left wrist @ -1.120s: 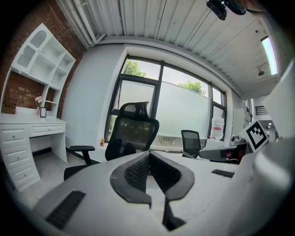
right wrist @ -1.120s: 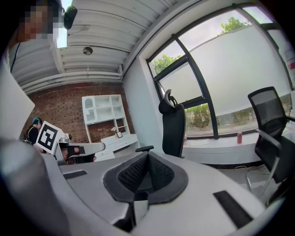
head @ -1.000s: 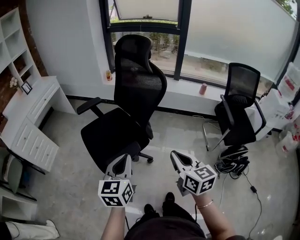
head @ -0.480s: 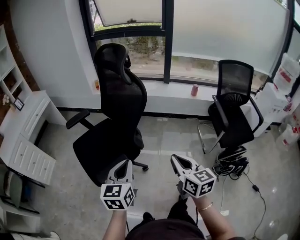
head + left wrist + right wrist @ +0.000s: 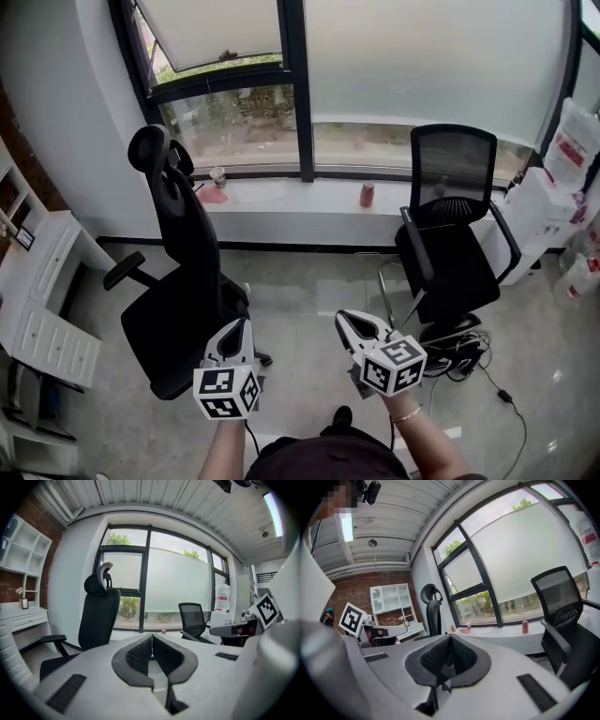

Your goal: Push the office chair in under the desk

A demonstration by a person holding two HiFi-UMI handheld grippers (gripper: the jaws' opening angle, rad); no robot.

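Black mesh high-back office chair (image 5: 183, 253) just ahead-left of the left gripper (image 5: 241, 324), white drawer desk (image 5: 47, 272) further left, that gripper and the right gripper (image 5: 344, 318) both pinched shut on nothing, probably rolls easy but swivels, so better shoving the stiff seat edge than springy mesh.

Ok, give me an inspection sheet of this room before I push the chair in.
Surface: grey floor, mostly bare.
Job's things: black office chair stands clear of the white desk at left, not yet under it.
Clutter: red can and a cup on the windowsill; white boxes at right; second chair.
Grippers: left gripper and right gripper shut, empty.
Cables: black tangle on the floor beside the second chair.
Surroundings: large window, white shelves.
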